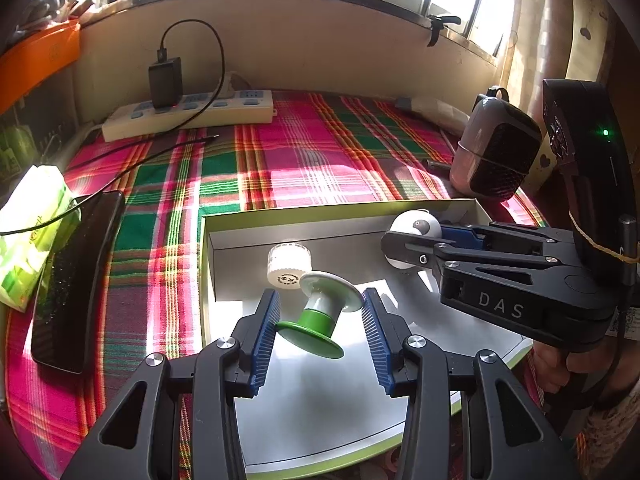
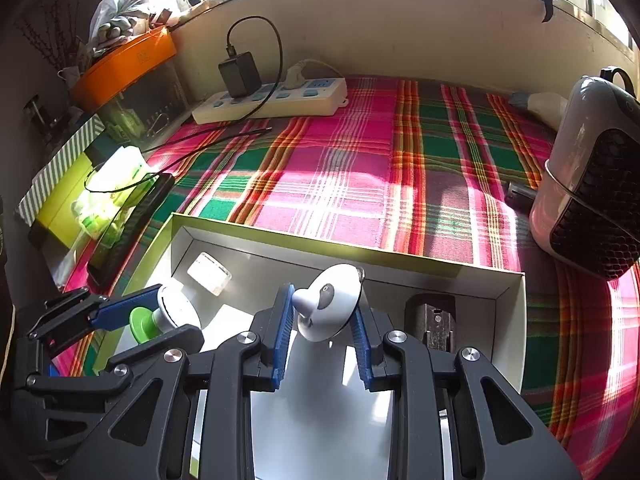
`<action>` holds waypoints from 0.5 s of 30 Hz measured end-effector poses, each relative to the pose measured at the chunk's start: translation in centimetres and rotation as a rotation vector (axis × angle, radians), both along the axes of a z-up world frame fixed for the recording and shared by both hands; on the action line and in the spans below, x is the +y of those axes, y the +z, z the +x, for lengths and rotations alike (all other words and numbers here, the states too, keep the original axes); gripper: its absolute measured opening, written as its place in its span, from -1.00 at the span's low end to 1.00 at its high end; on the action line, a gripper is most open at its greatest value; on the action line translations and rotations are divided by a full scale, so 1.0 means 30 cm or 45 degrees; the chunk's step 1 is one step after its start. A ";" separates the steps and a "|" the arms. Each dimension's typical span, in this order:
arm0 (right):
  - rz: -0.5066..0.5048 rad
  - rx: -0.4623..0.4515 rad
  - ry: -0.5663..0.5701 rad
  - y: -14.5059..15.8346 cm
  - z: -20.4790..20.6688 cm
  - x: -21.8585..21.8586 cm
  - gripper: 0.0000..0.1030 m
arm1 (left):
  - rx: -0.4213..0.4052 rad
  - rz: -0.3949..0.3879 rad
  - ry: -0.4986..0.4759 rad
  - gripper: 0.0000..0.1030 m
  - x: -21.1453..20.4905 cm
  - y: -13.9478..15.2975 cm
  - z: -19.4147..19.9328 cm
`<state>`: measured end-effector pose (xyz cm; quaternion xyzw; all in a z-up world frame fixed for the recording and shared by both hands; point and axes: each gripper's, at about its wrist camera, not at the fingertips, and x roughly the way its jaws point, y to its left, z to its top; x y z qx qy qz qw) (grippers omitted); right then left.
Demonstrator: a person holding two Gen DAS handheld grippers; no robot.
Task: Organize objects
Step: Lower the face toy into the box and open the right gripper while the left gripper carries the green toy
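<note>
Over the near part of the box [image 1: 208, 264], the left gripper [image 1: 318, 316] is squeezing a light, hard green spool [image 1: 320, 312] by its rims, while the right gripper [image 2: 322, 312] is pinching a smooth, slippery white cup [image 2: 332, 304].

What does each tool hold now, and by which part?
The left tool holds the green and white spool by its two end flanges. The right tool holds the white suction hook by its disc edges.
</note>
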<state>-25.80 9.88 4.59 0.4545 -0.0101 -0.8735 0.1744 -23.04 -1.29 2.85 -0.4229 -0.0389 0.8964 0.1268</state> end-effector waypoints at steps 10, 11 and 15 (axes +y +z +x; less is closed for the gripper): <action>0.012 -0.007 -0.006 -0.013 -0.014 -0.003 -0.44 | -0.025 -0.015 0.007 -0.22 -0.001 -0.023 -0.020; 0.014 -0.008 -0.007 -0.013 -0.015 -0.005 -0.44 | -0.026 -0.014 0.008 -0.22 -0.001 -0.024 -0.020; 0.017 -0.006 -0.011 -0.015 -0.015 -0.006 -0.44 | -0.026 -0.016 0.008 -0.22 0.000 -0.025 -0.021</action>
